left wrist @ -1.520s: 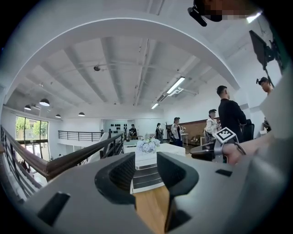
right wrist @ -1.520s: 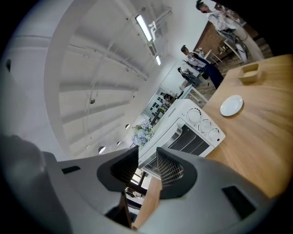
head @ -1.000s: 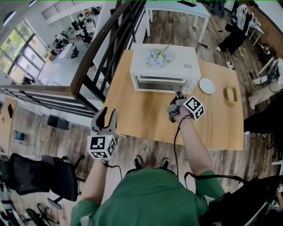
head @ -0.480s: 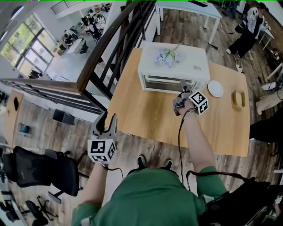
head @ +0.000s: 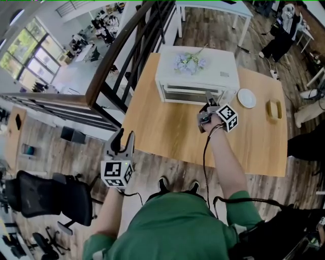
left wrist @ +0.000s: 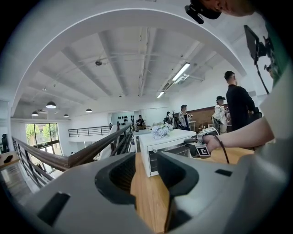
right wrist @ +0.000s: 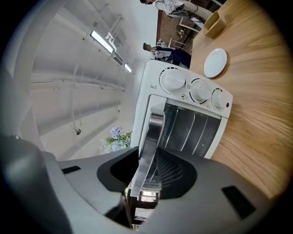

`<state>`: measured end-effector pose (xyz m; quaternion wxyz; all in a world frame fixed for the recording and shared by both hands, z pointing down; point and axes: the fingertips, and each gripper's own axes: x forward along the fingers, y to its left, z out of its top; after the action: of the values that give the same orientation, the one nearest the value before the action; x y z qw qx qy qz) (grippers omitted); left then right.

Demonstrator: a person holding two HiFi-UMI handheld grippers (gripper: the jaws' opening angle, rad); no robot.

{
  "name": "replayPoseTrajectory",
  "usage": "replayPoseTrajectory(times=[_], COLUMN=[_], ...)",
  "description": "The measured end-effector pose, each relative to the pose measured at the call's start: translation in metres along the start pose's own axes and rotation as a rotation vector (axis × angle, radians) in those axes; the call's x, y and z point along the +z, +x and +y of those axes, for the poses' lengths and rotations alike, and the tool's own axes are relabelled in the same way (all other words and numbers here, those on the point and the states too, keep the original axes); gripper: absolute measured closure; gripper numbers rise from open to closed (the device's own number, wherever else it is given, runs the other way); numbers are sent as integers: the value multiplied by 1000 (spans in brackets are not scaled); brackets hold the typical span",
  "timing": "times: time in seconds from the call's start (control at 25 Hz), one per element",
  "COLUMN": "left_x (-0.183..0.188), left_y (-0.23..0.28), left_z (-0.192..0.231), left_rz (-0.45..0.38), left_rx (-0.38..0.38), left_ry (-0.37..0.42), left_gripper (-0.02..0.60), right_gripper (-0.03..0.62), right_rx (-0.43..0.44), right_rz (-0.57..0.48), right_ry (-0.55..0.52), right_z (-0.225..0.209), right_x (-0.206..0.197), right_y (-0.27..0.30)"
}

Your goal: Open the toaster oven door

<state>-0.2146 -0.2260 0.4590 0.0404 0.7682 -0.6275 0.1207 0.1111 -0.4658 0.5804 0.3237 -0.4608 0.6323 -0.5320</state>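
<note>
A white toaster oven (head: 195,76) stands at the back of the wooden table (head: 162,127), with flowers (head: 189,62) on its top. Its glass door looks closed, and three knobs (right wrist: 192,89) sit beside it. My right gripper (head: 208,97) is at the oven's front. In the right gripper view its jaws (right wrist: 146,171) are closing on the metal door handle (right wrist: 153,137), which runs between the two pads. My left gripper (head: 122,138) hangs off the table's near-left corner, open and empty (left wrist: 149,171).
A white plate (head: 247,98) and a small wooden holder (head: 274,110) lie on the table to the oven's right. A dark stair railing (head: 117,56) runs along the table's left side. People stand at the back right, near a white table (head: 213,10).
My right gripper has moved forward from just in front of the oven up to its door handle. The left gripper has stayed where it was.
</note>
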Motion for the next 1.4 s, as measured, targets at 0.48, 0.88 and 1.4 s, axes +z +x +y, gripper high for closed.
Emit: replayPoseTrajectory(times=[0.48, 0.88, 1.4], left_x=[1, -3, -9], left_y=[0, -7, 0], left_z=[-18, -11, -30], left_rz=[14, 20, 25], left_rx=[-45, -21, -64], left_ry=[11, 6, -4], left_gripper=[431, 431, 431], right_gripper=[473, 477, 482], right_rx=[35, 43, 115], right_rz=[8, -4, 11], right_ry=[19, 48, 65], right_z=[2, 1, -15], right_x=[-1, -1, -30], right_y=[-6, -5, -54])
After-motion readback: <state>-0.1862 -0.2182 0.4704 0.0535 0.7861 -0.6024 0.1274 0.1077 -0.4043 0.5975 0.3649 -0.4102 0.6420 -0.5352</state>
